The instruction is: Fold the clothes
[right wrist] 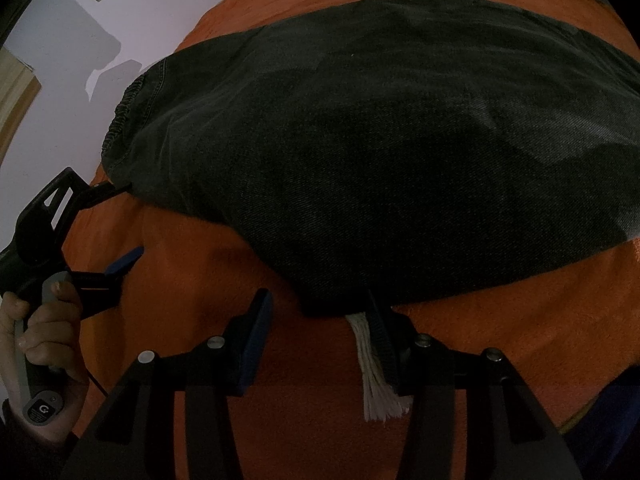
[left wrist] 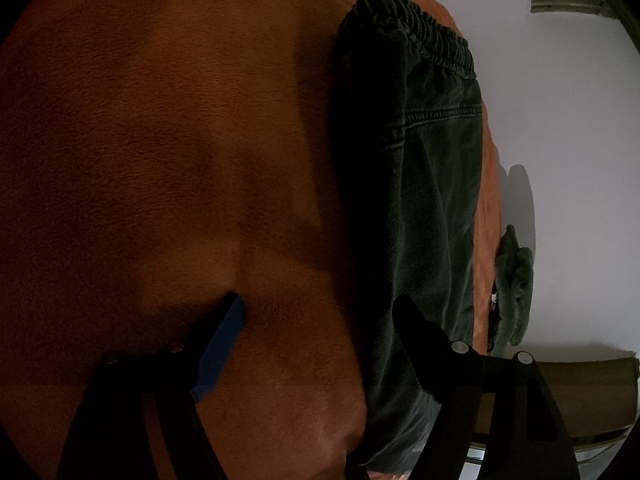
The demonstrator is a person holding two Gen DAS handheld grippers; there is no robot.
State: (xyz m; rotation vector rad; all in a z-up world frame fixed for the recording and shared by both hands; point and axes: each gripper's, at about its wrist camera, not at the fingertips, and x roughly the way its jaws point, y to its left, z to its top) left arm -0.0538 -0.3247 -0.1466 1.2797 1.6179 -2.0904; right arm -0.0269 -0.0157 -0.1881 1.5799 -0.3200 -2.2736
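Dark denim trousers [right wrist: 380, 152] lie folded on the orange blanket [right wrist: 180, 280]; both the left gripper [left wrist: 320, 312] and right gripper [right wrist: 316, 312] gape at its edge, pinching nothing, so closing shallowly could catch one layer and undo the fold.

We're over an orange fleece blanket [right wrist: 460, 344] spread as the work surface. Dark denim trousers [right wrist: 380, 152] lie folded flat on it, elastic waistband [left wrist: 424, 36] toward the white wall. Near the blanket's far edge we spot another dark green garment [left wrist: 514, 276], bunched up.
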